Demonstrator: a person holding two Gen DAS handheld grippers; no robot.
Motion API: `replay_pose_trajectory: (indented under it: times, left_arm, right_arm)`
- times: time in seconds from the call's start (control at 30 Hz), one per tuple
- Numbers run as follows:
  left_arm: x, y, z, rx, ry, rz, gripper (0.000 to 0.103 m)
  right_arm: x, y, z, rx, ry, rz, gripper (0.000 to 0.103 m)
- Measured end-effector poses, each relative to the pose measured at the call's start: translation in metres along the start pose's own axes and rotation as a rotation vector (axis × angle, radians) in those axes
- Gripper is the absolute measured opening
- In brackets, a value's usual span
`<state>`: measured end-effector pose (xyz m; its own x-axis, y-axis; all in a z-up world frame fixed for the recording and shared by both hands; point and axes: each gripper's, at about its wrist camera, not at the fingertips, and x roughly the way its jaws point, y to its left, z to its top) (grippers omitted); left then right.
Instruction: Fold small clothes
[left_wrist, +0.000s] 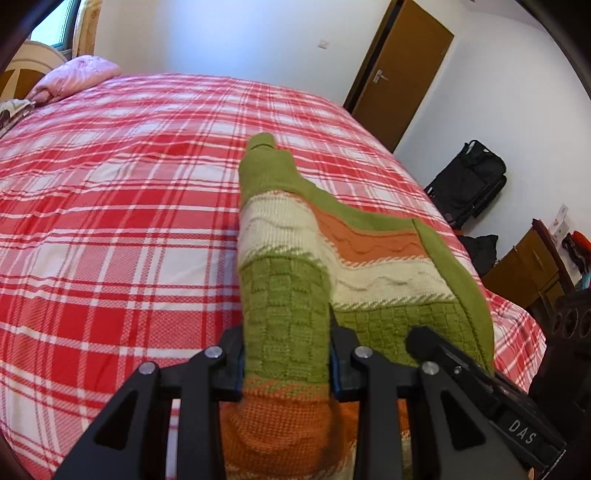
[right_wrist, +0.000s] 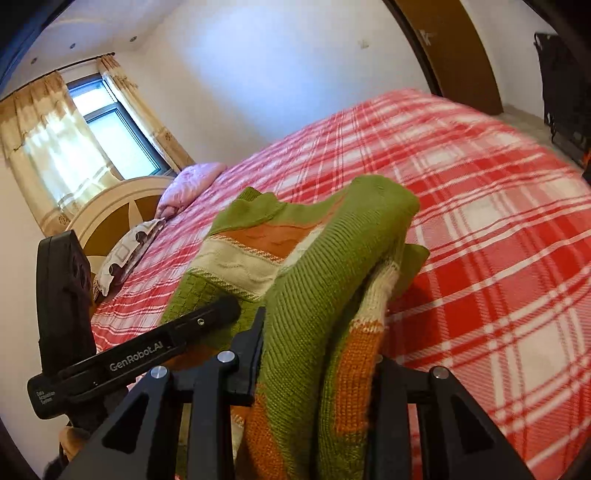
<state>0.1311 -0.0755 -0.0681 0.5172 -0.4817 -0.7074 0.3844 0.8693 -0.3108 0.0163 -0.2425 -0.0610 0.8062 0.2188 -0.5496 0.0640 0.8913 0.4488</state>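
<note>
A small knitted sweater (left_wrist: 288, 266) in green, cream and orange bands hangs above the red plaid bed (left_wrist: 110, 184), held up by both grippers. My left gripper (left_wrist: 287, 354) is shut on a thick fold of its green checked part. In the left wrist view the right gripper's finger (left_wrist: 428, 343) shows against the sweater's right side. My right gripper (right_wrist: 317, 373) is shut on a bunched green and orange edge of the sweater (right_wrist: 332, 258). In the right wrist view the left gripper's body (right_wrist: 136, 354) lies at the lower left, its tip against the cloth.
A pink quilt (left_wrist: 77, 75) and a patterned pillow (right_wrist: 122, 254) lie at the headboard end. A brown door (left_wrist: 402, 70), black bags (left_wrist: 469, 181) and a wooden cabinet (left_wrist: 528, 266) stand beyond the bed's right edge. A curtained window (right_wrist: 107, 129) is behind the headboard.
</note>
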Motion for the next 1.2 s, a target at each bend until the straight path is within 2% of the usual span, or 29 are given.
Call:
replay_pose_trajectory:
  times: [0.27, 0.6, 0.9, 1.2]
  left_arm:
    - [-0.017, -0.040, -0.008, 0.070, -0.026, -0.056, 0.033]
    - [-0.004, -0.111, -0.011, 0.183, -0.009, -0.106, 0.033]
    - [0.023, -0.167, -0.013, 0.289, 0.003, -0.118, 0.033]
    - [0.045, -0.206, -0.006, 0.354, 0.008, -0.135, 0.033]
  right_arm:
    - [-0.055, -0.017, -0.002, 0.022, -0.080, -0.057, 0.033]
    - [-0.110, -0.062, -0.006, 0.087, -0.178, -0.135, 0.033]
    - [-0.127, -0.101, 0.001, 0.136, -0.229, -0.209, 0.033]
    - [-0.136, -0.131, 0.010, 0.178, -0.277, -0.264, 0.033]
